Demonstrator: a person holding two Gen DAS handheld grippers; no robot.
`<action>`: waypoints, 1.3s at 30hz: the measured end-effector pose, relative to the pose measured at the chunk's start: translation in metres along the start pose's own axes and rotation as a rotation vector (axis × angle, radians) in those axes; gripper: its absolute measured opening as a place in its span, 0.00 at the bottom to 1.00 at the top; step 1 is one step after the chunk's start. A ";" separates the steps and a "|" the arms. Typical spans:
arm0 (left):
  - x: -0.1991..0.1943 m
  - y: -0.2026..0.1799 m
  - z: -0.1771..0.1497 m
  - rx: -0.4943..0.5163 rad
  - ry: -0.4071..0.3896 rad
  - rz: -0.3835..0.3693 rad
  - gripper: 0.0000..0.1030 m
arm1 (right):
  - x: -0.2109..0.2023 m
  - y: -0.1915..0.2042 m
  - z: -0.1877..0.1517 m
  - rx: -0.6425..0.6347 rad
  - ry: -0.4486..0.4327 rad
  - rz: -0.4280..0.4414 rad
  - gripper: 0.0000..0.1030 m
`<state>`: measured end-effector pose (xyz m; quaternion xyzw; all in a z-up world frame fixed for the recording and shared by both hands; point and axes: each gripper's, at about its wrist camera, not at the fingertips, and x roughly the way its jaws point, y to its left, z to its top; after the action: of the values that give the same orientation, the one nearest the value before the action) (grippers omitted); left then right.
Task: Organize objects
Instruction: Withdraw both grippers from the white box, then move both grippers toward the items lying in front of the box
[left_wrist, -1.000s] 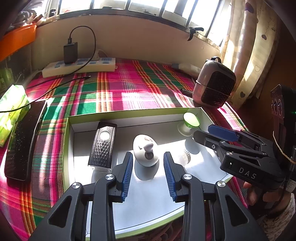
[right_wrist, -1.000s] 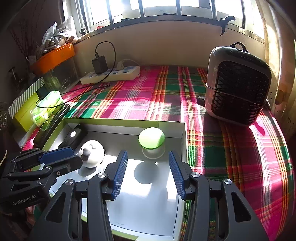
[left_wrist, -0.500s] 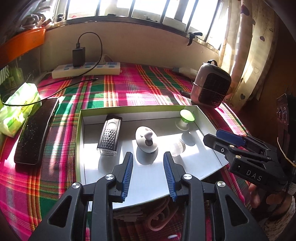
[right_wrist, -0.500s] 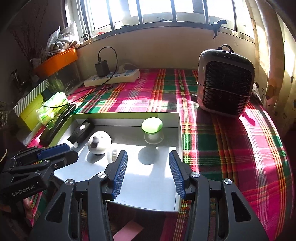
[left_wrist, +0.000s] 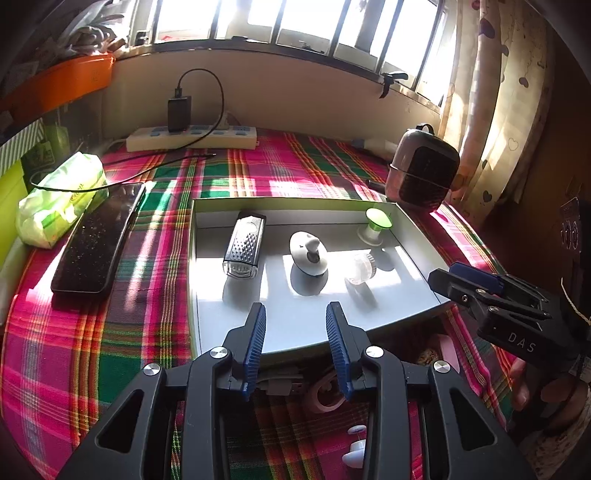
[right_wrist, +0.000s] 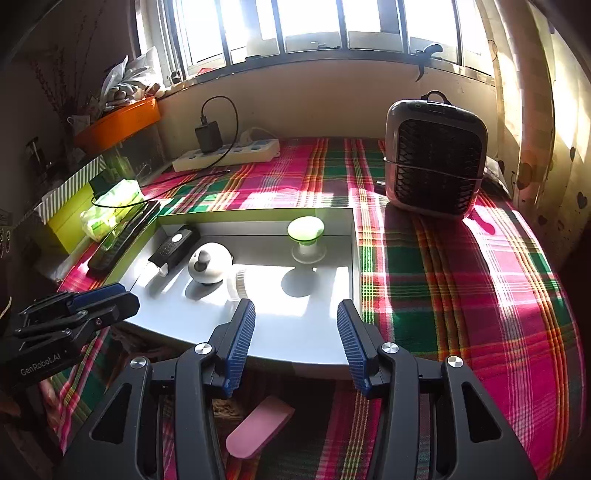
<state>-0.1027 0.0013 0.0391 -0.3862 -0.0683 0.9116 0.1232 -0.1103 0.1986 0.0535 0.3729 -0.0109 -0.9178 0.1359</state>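
Observation:
A shallow green-edged box (left_wrist: 201, 295) (right_wrist: 354, 229) on the plaid cloth holds a black grater (left_wrist: 244, 243) (right_wrist: 173, 245), a white round knob piece (left_wrist: 308, 253) (right_wrist: 208, 262), a clear small jar (left_wrist: 360, 267) (right_wrist: 236, 284) and a green-topped suction piece (left_wrist: 376, 223) (right_wrist: 306, 234). My left gripper (left_wrist: 295, 343) is open and empty above the box's near edge. My right gripper (right_wrist: 295, 339) is open and empty, also at the near edge. Loose items lie below the box: a pink flat piece (right_wrist: 258, 424), a pink ring (left_wrist: 327, 397) and a white peg (left_wrist: 354, 450).
A dark heater (left_wrist: 421, 173) (right_wrist: 434, 162) stands right of the box. A black flat remote-like slab (left_wrist: 99, 240), a green tissue pack (left_wrist: 61, 199) and a power strip (left_wrist: 192, 136) with a charger lie to the left and back. A wall and window close the far side.
Both grippers have pulled back and up from the box, so its whole inside and the loose items below its near edge now show. Both stay open.

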 end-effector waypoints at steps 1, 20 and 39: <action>-0.001 0.001 -0.001 -0.004 -0.002 -0.002 0.31 | -0.001 0.000 -0.001 0.002 0.000 0.000 0.46; -0.025 0.019 -0.017 -0.036 -0.039 -0.013 0.31 | -0.026 0.002 -0.026 0.012 -0.027 -0.024 0.46; -0.013 0.036 -0.037 -0.064 0.026 -0.056 0.31 | -0.032 0.004 -0.048 0.037 0.005 -0.011 0.46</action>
<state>-0.0735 -0.0358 0.0146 -0.3996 -0.1066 0.9001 0.1369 -0.0541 0.2073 0.0412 0.3775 -0.0258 -0.9173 0.1241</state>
